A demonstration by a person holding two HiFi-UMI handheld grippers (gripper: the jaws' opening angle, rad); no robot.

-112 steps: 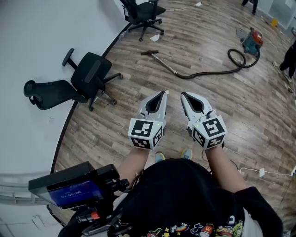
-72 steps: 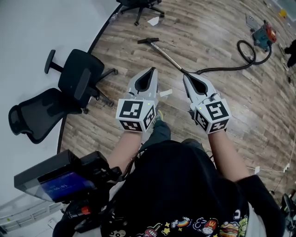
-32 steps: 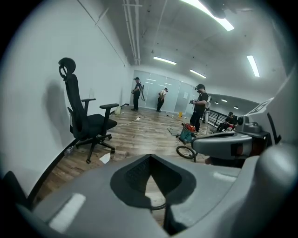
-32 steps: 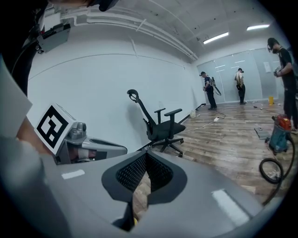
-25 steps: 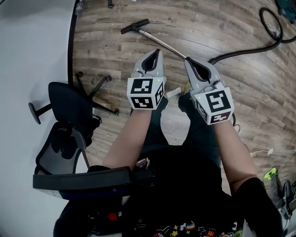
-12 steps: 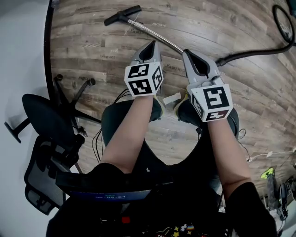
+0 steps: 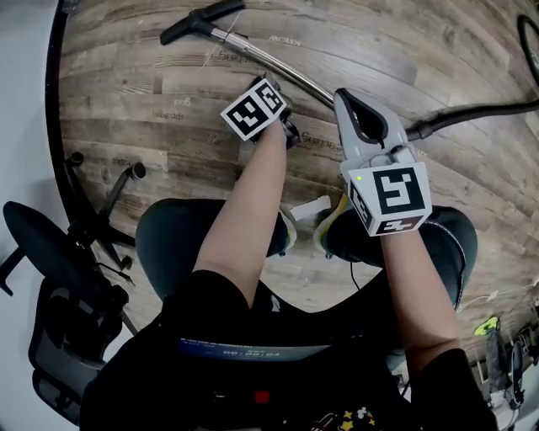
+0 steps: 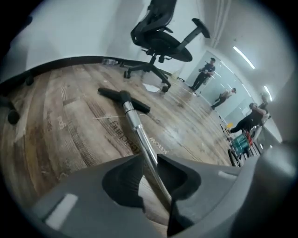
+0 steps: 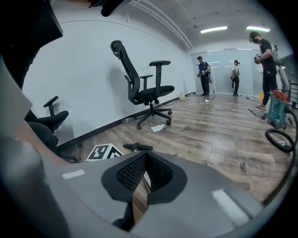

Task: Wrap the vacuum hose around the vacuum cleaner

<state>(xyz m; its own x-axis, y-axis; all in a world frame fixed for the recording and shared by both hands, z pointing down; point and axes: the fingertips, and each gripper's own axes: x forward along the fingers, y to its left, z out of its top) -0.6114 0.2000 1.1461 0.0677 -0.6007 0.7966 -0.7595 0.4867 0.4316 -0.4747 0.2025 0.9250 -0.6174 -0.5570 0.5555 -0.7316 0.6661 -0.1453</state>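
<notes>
The vacuum's metal wand (image 7: 269, 63) lies on the wood floor, its black floor head (image 7: 189, 18) at the far left. The black hose (image 7: 480, 114) runs off to the right. My left gripper (image 7: 286, 126) is lowered onto the wand. In the left gripper view the wand (image 8: 139, 135) passes between the jaws of the left gripper (image 8: 149, 158), which press on both its sides. My right gripper (image 7: 341, 97) hovers shut and empty just right of it. The teal vacuum cleaner (image 9: 279, 109) stands far off, by a hose loop (image 9: 279, 139).
A black office chair (image 7: 59, 252) lies at the left, by the white wall. Another chair (image 9: 144, 88) stands near the wall, a paper scrap (image 9: 158, 128) beside it. Several people (image 9: 203, 74) stand at the far glass wall. A white cable (image 7: 497, 299) trails at the right.
The person has walked up to the wand. In the last half second the left gripper dropped from beside the right one down onto the wand. The right gripper stays shut.
</notes>
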